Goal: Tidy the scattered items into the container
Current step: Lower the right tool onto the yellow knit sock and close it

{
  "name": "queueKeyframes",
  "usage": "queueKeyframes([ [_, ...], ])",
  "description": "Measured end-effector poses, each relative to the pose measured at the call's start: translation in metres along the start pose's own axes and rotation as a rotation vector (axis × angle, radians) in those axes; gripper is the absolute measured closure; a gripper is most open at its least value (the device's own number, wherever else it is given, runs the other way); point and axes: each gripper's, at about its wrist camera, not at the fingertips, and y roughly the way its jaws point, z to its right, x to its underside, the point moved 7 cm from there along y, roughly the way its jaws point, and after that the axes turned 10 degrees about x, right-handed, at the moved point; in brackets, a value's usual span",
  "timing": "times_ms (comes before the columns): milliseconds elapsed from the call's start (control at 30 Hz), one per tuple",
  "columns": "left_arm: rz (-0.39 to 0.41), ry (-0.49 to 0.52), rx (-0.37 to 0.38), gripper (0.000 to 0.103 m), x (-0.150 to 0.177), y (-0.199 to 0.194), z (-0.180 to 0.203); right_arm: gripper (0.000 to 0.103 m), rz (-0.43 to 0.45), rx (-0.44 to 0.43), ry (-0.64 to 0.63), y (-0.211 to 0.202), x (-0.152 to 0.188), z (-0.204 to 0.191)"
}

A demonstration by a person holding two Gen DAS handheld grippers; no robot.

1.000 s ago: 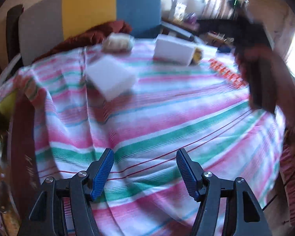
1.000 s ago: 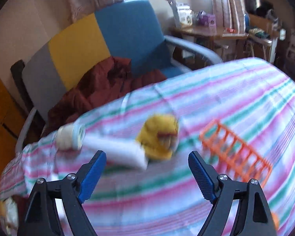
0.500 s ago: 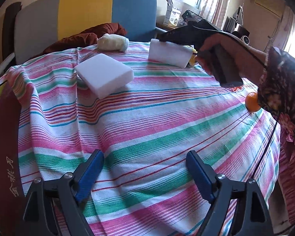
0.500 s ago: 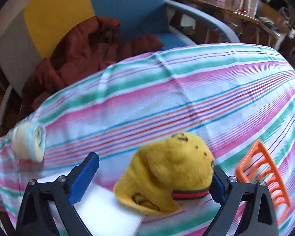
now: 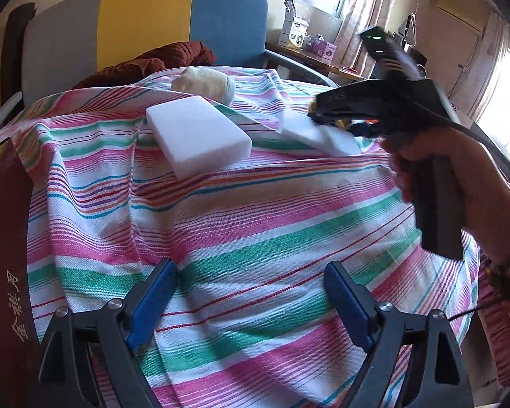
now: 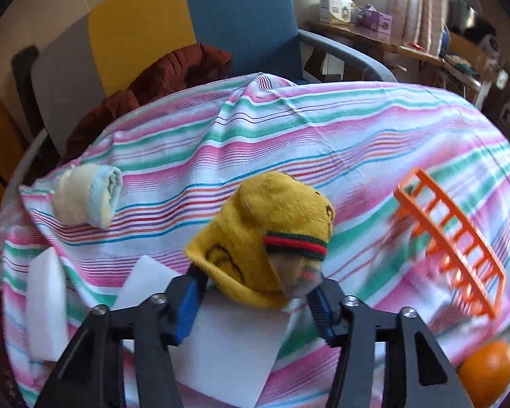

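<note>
My right gripper (image 6: 255,289) is shut on a rolled yellow sock (image 6: 265,234) with a red-green band, held just above a white foam block (image 6: 221,340). The orange basket (image 6: 452,248) stands to its right on the striped cloth. My left gripper (image 5: 248,292) is open and empty over the cloth's near part. In the left wrist view a white foam block (image 5: 197,139) lies ahead, a second one (image 5: 319,132) sits under the right gripper (image 5: 318,110), and a cream rolled sock (image 5: 204,83) lies at the far edge.
An orange fruit (image 6: 486,363) lies at the lower right. The cream sock roll (image 6: 88,197) and another foam block (image 6: 46,299) are at left. A chair (image 5: 146,27) with a brown jacket (image 6: 159,78) stands behind the table. A dark red box (image 5: 6,255) is at left.
My right gripper closed on the yellow sock and lifted it slightly. My left gripper moved closer toward the foam blocks.
</note>
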Motion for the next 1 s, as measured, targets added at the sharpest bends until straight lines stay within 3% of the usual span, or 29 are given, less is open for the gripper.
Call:
queueKeyframes([
  [100,0.001,-0.002,0.004,0.013,-0.001,0.000,-0.002,0.065,0.039,-0.071,0.058,-0.021,0.000,0.006],
  [200,0.000,-0.001,0.003,0.013,-0.002,0.003,-0.002,0.073,0.091,-0.122,0.033,-0.052,-0.002,-0.004],
  [333,0.001,-0.002,0.009,0.013,-0.001,0.002,0.001,0.073,0.129,-0.172,-0.055,-0.087,0.020,-0.021],
  [433,-0.002,0.001,0.007,0.013,0.000,0.003,0.004,0.072,0.078,-0.206,-0.102,-0.093,0.051,-0.029],
  [533,-0.004,0.007,0.006,0.013,0.001,0.003,0.005,0.064,0.074,-0.189,-0.153,-0.091,0.060,-0.029],
  [567,-0.003,0.005,0.009,0.013,0.001,0.003,0.005,0.057,0.096,-0.182,-0.130,-0.093,0.055,-0.024],
  [667,-0.001,0.003,0.011,0.013,0.002,0.002,0.005,0.018,0.127,-0.195,0.037,-0.089,0.025,0.000],
  [700,-0.002,0.007,0.007,0.013,0.003,0.003,0.005,0.016,0.121,-0.190,0.078,-0.083,0.015,0.005],
  [867,-0.001,0.012,0.009,0.012,0.003,0.004,0.005,0.022,0.006,-0.137,0.080,-0.022,-0.026,-0.001],
  [933,0.002,0.012,0.014,0.012,0.004,0.004,0.005,0.032,-0.041,-0.108,0.056,0.000,-0.028,-0.007],
  [967,0.002,0.013,0.015,0.011,0.004,0.004,0.005,0.046,-0.065,-0.104,0.045,0.009,-0.026,-0.009],
  [1000,0.002,0.014,0.016,0.011,0.004,0.004,0.005,0.050,-0.081,-0.100,0.038,0.015,-0.023,-0.011],
])
